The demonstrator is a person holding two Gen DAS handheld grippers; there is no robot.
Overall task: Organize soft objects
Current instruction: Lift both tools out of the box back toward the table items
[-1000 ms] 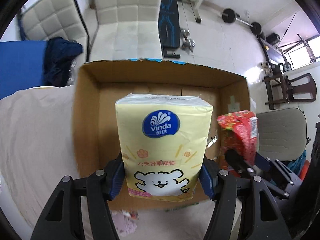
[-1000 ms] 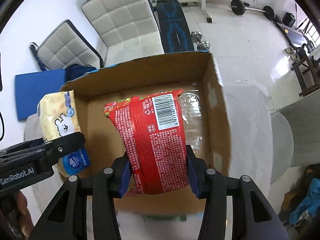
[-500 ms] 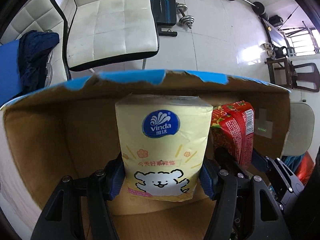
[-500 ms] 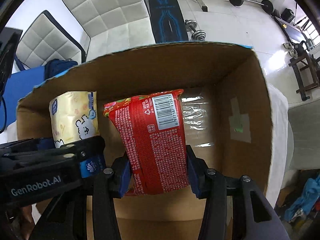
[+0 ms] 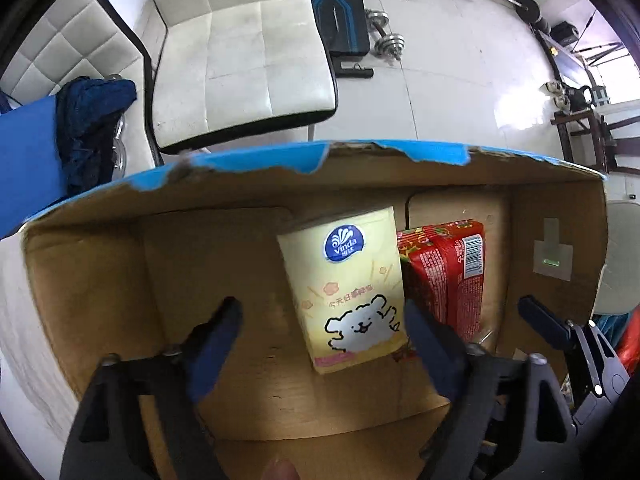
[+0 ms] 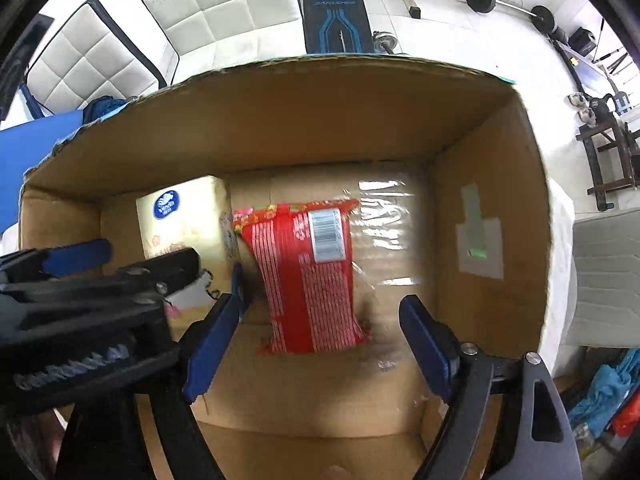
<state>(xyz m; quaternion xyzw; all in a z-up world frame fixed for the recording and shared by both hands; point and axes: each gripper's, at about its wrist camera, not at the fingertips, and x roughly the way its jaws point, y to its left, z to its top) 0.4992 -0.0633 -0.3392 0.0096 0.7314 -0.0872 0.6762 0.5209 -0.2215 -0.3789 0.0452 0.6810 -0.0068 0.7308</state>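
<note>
A yellow tissue pack point(image 5: 348, 292) with a white dog print lies tilted on the floor of the open cardboard box point(image 5: 240, 196). My left gripper point(image 5: 322, 306) hangs above it, jaws opening, the pack loose between them and close to the right finger. A red snack packet point(image 6: 312, 276) lies beside it, barcode up, on the box point(image 6: 492, 216) floor. My right gripper point(image 6: 323, 290) is over it with jaws opening, and neither pad presses the packet. The tissue pack point(image 6: 188, 216) and the left gripper point(image 6: 80, 280) show at the left of the right wrist view.
The box stands on a white-covered table point(image 5: 24, 320). Beyond its torn blue-edged far wall are white padded chairs point(image 5: 240, 52), a dark blue cloth point(image 5: 92, 120), a weight bench point(image 6: 332, 4) and dumbbells point(image 5: 384, 36) on the tiled floor.
Both grippers came down into the box holding their packs, then spread their jaws. The tissue pack and the red packet dropped free onto the box floor, side by side.
</note>
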